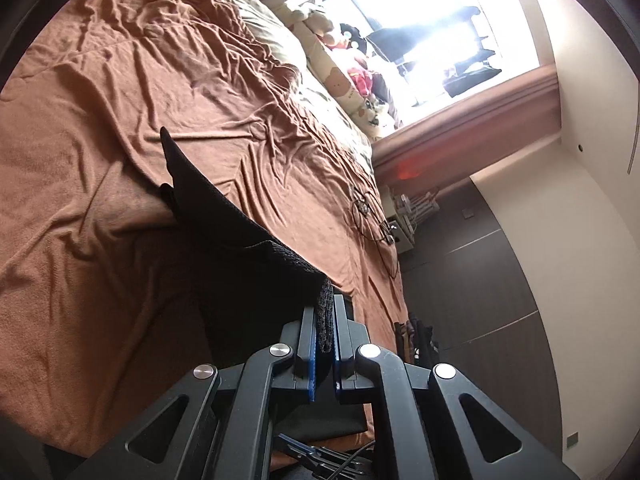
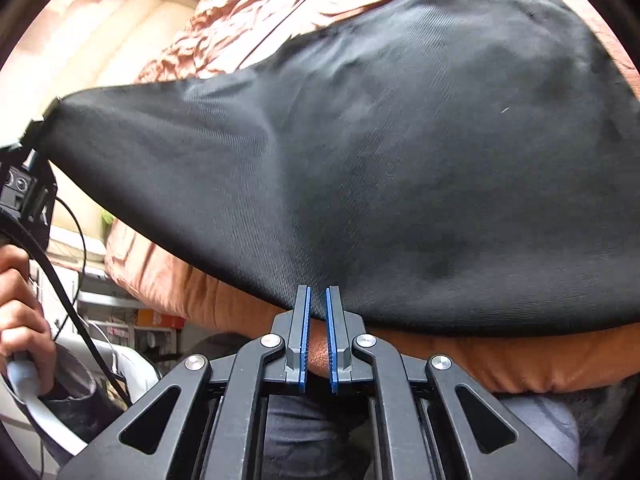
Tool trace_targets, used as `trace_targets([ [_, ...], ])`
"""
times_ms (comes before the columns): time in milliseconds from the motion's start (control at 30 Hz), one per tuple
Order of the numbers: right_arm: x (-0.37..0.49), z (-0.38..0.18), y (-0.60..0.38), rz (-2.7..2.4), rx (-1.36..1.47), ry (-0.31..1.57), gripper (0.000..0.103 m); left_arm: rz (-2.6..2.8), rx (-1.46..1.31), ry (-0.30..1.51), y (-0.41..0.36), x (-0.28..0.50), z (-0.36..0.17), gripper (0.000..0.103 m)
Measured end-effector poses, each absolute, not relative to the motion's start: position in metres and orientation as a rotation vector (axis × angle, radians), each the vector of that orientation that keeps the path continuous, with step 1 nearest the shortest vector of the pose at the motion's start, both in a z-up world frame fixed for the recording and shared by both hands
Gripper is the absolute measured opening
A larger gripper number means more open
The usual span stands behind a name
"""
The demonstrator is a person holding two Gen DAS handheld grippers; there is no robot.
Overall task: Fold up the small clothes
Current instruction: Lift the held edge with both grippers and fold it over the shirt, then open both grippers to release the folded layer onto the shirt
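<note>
A black knit garment (image 2: 400, 152) is stretched over the brown bed cover (image 1: 120, 120). My left gripper (image 1: 325, 312) is shut on one thick edge of the garment (image 1: 224, 216), which runs away from the fingers across the bed. My right gripper (image 2: 318, 300) has its blue-padded fingers nearly closed on the garment's near hem at the bed's edge. The left gripper also shows at the far left of the right wrist view (image 2: 36, 136), holding the garment's other corner up.
Pillows and soft toys (image 1: 344, 76) lie at the head of the bed under a bright window. A cable and glasses (image 1: 372, 216) lie on the cover near the bed's far side. A dark wardrobe (image 1: 480, 280) stands beyond. My hand (image 2: 20, 312) holds the left gripper's handle.
</note>
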State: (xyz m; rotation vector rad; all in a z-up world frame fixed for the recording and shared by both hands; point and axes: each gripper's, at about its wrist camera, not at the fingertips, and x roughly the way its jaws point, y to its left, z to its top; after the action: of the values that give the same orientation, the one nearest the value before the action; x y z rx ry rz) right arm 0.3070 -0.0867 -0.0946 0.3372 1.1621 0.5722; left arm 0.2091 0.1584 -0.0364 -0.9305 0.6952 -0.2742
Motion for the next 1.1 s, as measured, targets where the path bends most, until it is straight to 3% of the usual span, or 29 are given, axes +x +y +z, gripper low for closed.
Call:
trace_targets([
  [267, 0.294, -0.060, -0.135, 0.528, 0.352, 1.029, 0.009, -0.381, -0.847, 0.735, 0.111, 0.231, -0.015, 0.005],
  [300, 0.292, -0.057, -0.141, 0.519, 0.351, 1.017, 0.019, -0.393, -0.835, 0.742, 0.105, 0.234, -0.014, 0.005],
  [333, 0.288, -0.054, -0.144, 0.505, 0.348, 1.005, 0.037, -0.405, -0.823, 0.749, 0.098, 0.236, -0.012, 0.005],
  [400, 0.280, -0.046, -0.151, 0.483, 0.342, 0.968, 0.062, -0.427, -0.799, 0.764, 0.087, 0.240, -0.011, 0.006],
  [1100, 0.205, -0.020, -0.262, 0.349, 0.444, 0.833, 0.063, -0.610, -0.595, 0.964, -0.042, 0.275, -0.028, 0.006],
])
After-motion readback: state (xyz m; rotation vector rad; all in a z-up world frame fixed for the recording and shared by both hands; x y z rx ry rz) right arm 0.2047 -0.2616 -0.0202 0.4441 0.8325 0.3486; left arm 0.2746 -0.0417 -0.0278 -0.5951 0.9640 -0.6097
